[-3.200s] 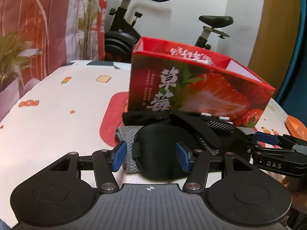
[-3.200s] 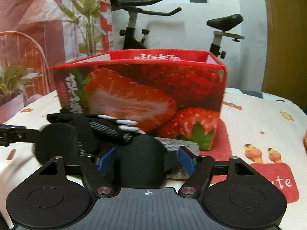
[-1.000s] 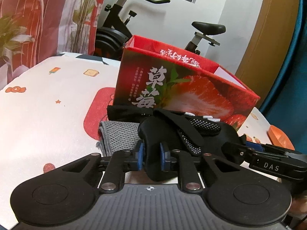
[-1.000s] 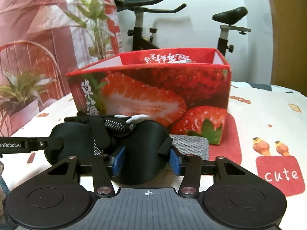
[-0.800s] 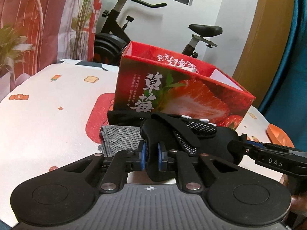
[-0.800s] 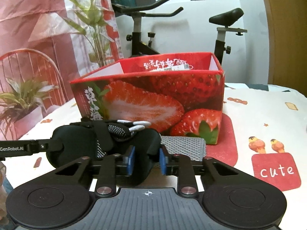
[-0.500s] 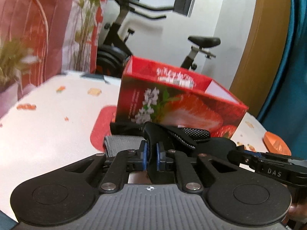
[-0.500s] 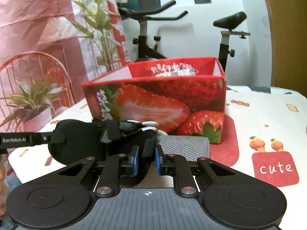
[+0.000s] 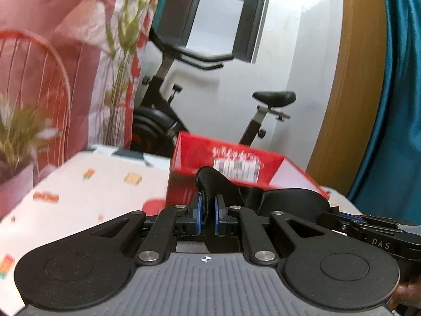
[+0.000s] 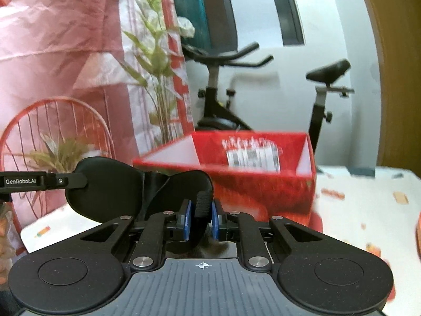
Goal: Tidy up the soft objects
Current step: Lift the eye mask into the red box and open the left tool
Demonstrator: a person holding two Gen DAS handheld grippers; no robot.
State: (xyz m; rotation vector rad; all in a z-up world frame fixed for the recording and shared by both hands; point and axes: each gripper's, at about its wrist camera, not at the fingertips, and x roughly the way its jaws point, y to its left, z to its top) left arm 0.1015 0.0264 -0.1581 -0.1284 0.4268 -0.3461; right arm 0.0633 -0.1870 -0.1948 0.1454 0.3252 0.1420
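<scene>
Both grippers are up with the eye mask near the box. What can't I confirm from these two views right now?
- Red box floor: hidden behind its near wall in both views.
- Label printing: motion-blurred, unreadable.
- Other soft items on the table: hidden by the left gripper, right gripper and eye mask.
- The mask's lower edge: hidden behind both gripper bodies.

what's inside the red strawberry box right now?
In the open red cardboard strawberry box, only bare inner walls and a blurred white barcode label show. Its floor is hidden by the near wall and by the black padded eye mask held by both grippers.
</scene>
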